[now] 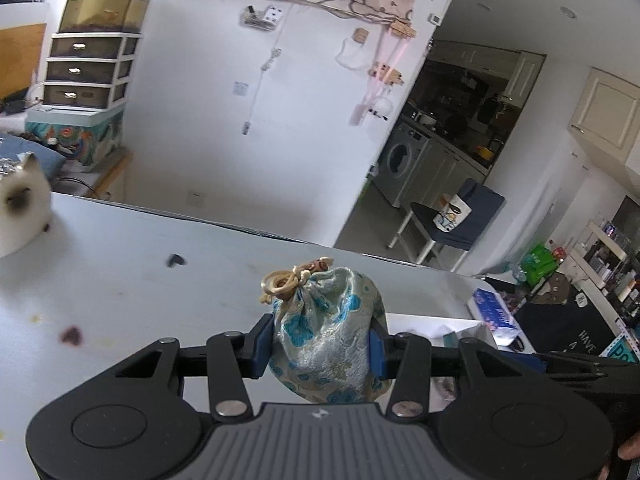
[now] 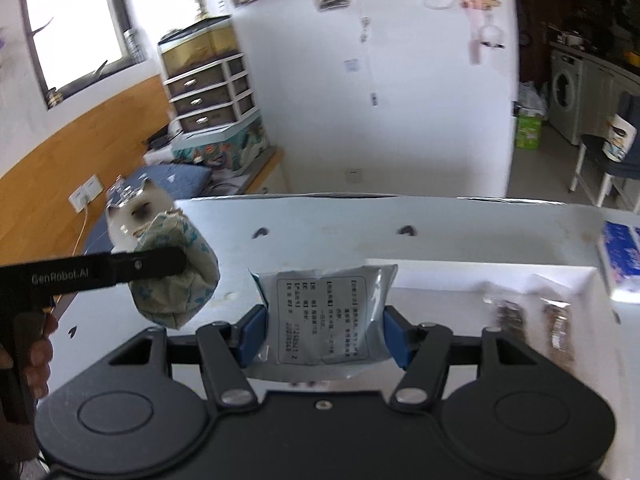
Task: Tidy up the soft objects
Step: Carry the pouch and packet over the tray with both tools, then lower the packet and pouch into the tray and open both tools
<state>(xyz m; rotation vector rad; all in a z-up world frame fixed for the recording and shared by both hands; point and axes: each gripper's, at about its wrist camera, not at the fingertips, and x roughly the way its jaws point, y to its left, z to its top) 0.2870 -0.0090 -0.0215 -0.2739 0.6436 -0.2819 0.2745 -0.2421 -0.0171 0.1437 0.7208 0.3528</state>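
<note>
My left gripper (image 1: 320, 340) is shut on a pale drawstring pouch (image 1: 326, 328) with blue flowers and a knotted cord on top, held above the white table (image 1: 140, 280). The same pouch (image 2: 176, 276) shows in the right wrist view, pinched by the left gripper's black fingers (image 2: 152, 266) at the left. My right gripper (image 2: 324, 336) is shut on a grey soft packet (image 2: 320, 316) with a printed label, its blue pads pressing both sides. A white plush cat (image 1: 20, 216) sits at the table's far left (image 2: 132, 216).
A white tray (image 2: 480, 276) at the right holds two small wrapped items (image 2: 508, 316). A blue-patterned tissue pack (image 2: 620, 260) lies at the table's right edge. Small dark marks dot the tabletop. A hand (image 2: 40, 352) grips the left tool. Behind stand a drawer unit and a chair.
</note>
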